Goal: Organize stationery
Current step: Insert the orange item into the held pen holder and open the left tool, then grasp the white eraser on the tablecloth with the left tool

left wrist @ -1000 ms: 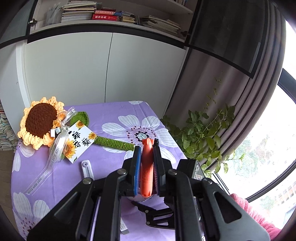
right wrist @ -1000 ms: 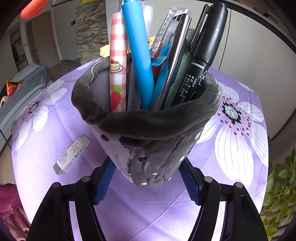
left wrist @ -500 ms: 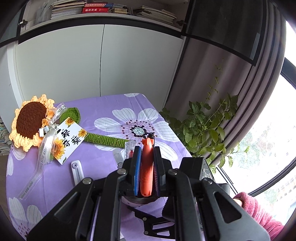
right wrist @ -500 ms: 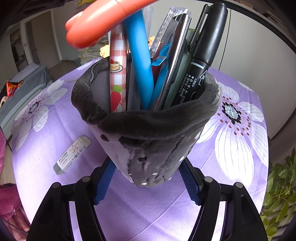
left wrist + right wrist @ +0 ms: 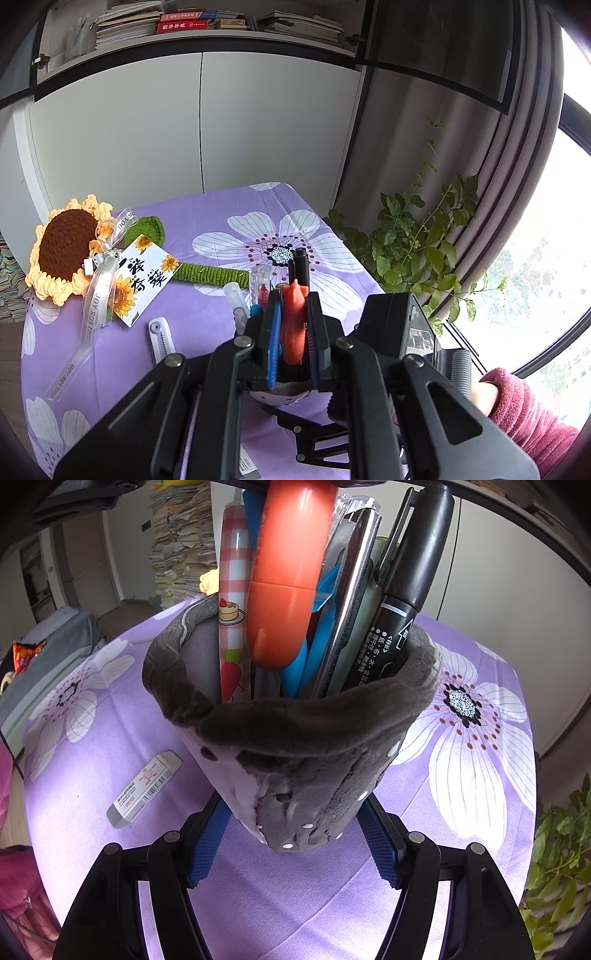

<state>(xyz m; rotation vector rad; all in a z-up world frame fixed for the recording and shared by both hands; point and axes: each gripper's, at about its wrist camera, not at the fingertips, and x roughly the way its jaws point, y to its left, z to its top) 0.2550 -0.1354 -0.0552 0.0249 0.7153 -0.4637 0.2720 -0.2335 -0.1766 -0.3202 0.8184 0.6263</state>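
My left gripper (image 5: pixel 293 306) is shut on an orange pen (image 5: pixel 293 325), which points down into the mouth of a grey felt pen holder (image 5: pixel 295 746). In the right wrist view the orange pen (image 5: pixel 284 590) hangs with its rounded tip just inside the rim. It is among a checked pen (image 5: pixel 232 590), a blue pen (image 5: pixel 295 664) and a black marker (image 5: pixel 399 602). My right gripper (image 5: pixel 293 834) is shut on the holder's lower part, blue pads against both sides. From the left wrist view only a sliver of the holder (image 5: pixel 280 393) shows below the jaws.
A white eraser (image 5: pixel 144 790) lies on the purple flowered tablecloth (image 5: pixel 461 775) left of the holder. A crochet sunflower (image 5: pixel 70 247) with a card (image 5: pixel 144 273) and a small white cutter (image 5: pixel 159 336) lie at the left. A leafy plant (image 5: pixel 417 243) stands past the table's right edge.
The orange pen has come down from the upper left to the holder's mouth. The left gripper has sunk toward the holder. The right gripper and holder have stayed still.
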